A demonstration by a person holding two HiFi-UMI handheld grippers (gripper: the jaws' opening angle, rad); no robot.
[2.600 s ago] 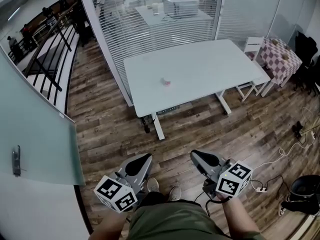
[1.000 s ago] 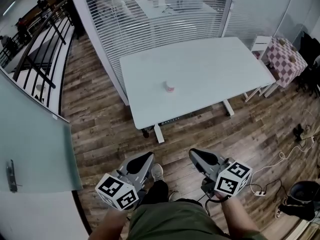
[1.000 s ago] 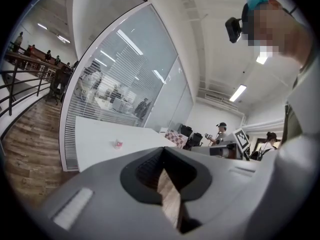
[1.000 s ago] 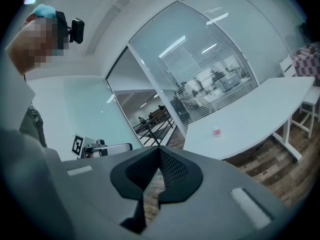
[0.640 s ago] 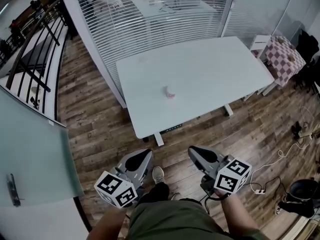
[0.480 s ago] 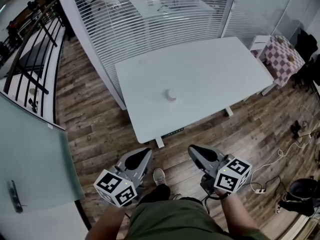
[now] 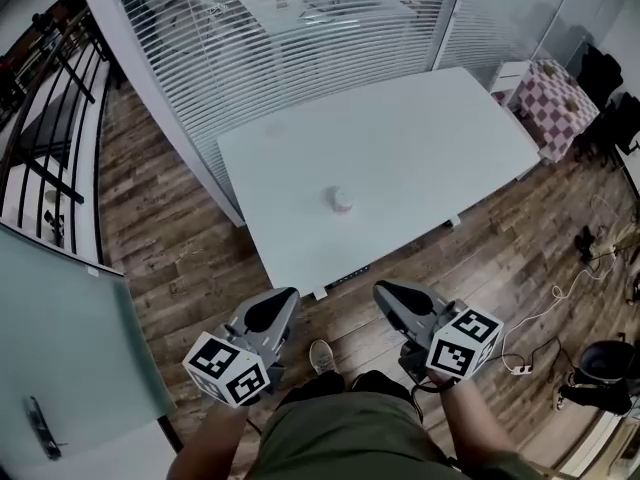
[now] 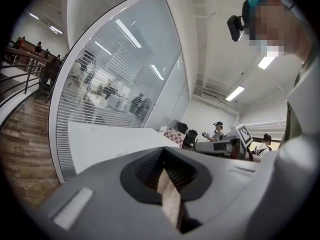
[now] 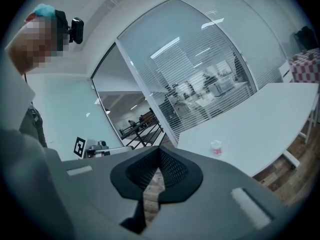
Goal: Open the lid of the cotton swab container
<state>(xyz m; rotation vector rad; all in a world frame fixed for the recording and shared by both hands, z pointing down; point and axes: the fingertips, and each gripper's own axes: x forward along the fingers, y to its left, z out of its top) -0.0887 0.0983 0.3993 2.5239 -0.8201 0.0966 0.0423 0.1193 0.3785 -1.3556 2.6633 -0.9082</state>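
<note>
Two grippers, and neither has reached the work. On the left, the left gripper (image 7: 272,308) hangs low in front of me over the wood floor (image 7: 180,238), short of the table's near edge. Its own view shows the jaws together with nothing between them.

Ahead, between the two tools, the container (image 7: 342,200) stands upright and alone on the white table (image 7: 430,138). It is near the middle, somewhat toward the near side, and well apart from both grippers. It is too small for me to make out the lid's seam, but it looks closed, with a pale top over a pinkish base.

On the right, the right gripper (image 7: 395,303) sits level with its partner, also over the floor, jaws pressed together and empty. Its view has the container in sight across the tabletop, to the right of its jaws.

I judge the task not begun: no contact, no hold, lid untouched. All of it is left to do: come up to the table, part both pairs of jaws, steady the body with one gripper, and lift or pry the lid with the other.
</note>
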